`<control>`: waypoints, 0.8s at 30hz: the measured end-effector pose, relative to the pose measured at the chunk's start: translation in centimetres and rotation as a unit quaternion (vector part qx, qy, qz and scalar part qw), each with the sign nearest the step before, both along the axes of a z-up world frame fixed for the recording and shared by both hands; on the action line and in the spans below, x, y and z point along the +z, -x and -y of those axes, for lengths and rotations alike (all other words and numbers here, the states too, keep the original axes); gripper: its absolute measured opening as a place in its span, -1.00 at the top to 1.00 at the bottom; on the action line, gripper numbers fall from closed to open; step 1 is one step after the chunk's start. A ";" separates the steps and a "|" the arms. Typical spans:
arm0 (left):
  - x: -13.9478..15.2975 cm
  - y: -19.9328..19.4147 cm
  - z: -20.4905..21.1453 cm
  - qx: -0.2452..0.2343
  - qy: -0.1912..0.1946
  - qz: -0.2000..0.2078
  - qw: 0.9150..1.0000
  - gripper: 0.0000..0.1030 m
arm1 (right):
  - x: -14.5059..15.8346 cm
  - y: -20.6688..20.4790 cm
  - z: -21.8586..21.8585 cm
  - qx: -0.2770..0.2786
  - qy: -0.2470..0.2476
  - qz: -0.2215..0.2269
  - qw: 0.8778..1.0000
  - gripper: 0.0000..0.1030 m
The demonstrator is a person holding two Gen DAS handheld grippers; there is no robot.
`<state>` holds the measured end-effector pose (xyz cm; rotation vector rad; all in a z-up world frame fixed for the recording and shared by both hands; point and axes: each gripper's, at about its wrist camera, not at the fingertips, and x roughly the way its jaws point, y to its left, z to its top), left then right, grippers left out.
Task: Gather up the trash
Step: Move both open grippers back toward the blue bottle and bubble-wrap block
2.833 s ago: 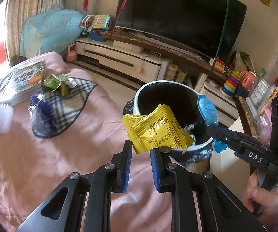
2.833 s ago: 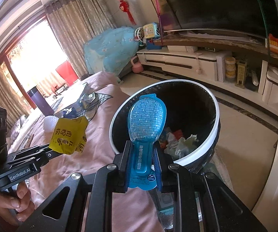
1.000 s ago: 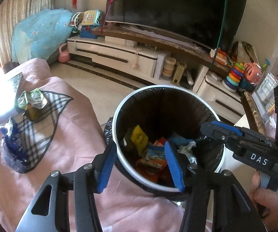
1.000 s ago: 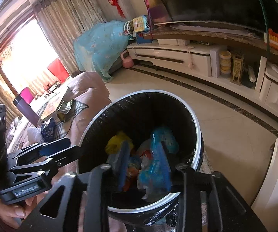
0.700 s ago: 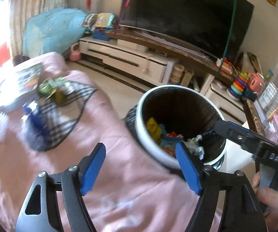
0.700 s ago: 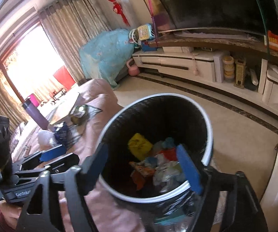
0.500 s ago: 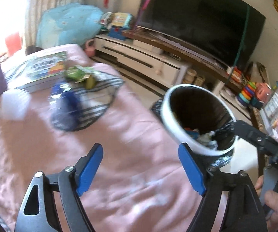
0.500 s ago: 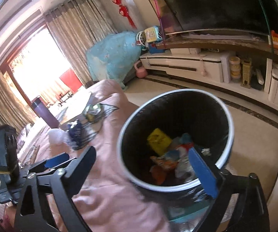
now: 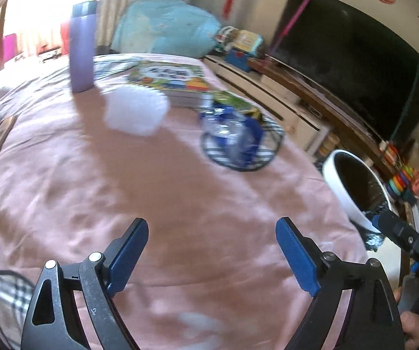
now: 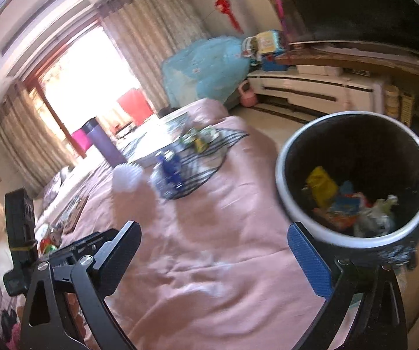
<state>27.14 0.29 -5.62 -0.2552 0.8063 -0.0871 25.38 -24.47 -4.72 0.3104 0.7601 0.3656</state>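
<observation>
My left gripper (image 9: 212, 250) is wide open and empty above the pink tablecloth (image 9: 122, 198). My right gripper (image 10: 213, 253) is wide open and empty, with its right finger beside the bin. The white-rimmed trash bin (image 10: 285, 157) with a black liner stands off the table's edge and holds a yellow packet (image 10: 323, 185) and other wrappers; it also shows in the left wrist view (image 9: 337, 186). A crushed plastic bottle with a blue label (image 9: 232, 137) (image 10: 167, 172) lies on a plaid cloth (image 9: 270, 157). A green wrapper (image 9: 229, 100) (image 10: 196, 138) lies behind it.
A white spiky ball (image 9: 136, 110), a purple flask (image 9: 81, 49) and a picture book (image 9: 168, 78) stand on the table farther back. A TV (image 9: 355, 58) and low cabinet line the far wall. The right gripper's body (image 9: 407, 242) shows at the left view's right edge.
Both grippers let the yellow packet and the blue packet drop into the bin, opened wide, and swung left away from the bin toward the table.
</observation>
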 end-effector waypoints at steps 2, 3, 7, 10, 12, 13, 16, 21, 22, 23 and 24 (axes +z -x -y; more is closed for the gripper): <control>0.0 0.4 -0.9 0.011 -0.001 -0.002 1.000 -0.73 | -0.2 0.2 -1.0 0.011 0.002 0.006 1.000 -0.97; 0.0 0.5 -1.4 0.017 -0.001 -0.002 1.000 -0.73 | -0.3 0.2 -1.7 0.015 0.009 0.011 1.000 -0.97; -0.1 0.9 -2.9 0.032 -0.003 0.000 0.999 -0.76 | -0.6 0.0 -3.9 0.033 0.028 0.014 0.999 -0.96; -0.2 0.6 -4.0 0.040 0.001 0.000 0.999 -0.76 | -0.9 -0.4 -5.0 0.043 0.036 0.012 0.998 -0.97; -0.3 0.4 -4.5 0.044 0.003 -0.001 0.999 -0.77 | -1.1 -0.8 -5.8 0.048 0.038 0.007 0.998 -0.96; -0.3 0.2 -4.7 0.045 0.002 -0.002 0.999 -0.77 | -1.2 -0.9 -6.1 0.051 0.036 0.003 0.998 -0.96; -0.5 -0.5 -5.3 0.047 0.003 -0.004 0.999 -0.77 | -1.4 -1.4 -7.1 0.052 0.053 -0.001 0.997 -0.96; -0.4 -2.1 -5.9 0.049 0.002 -0.004 0.999 -0.77 | -1.5 -2.8 -8.6 0.068 0.056 -0.009 0.996 -0.96; -0.3 -2.4 -6.0 0.048 -0.002 -0.003 0.999 -0.77 | -1.5 -3.0 -8.8 0.070 0.057 -0.009 0.996 -0.96; -0.3 -2.8 -6.1 0.048 -0.006 -0.002 0.999 -0.77 | -1.5 -3.3 -9.1 0.073 0.059 -0.008 0.996 -0.96; -0.2 -3.4 -6.2 0.048 -0.011 -0.001 0.999 -0.77 | -1.4 -3.8 -9.4 0.073 0.060 -0.008 0.995 -0.96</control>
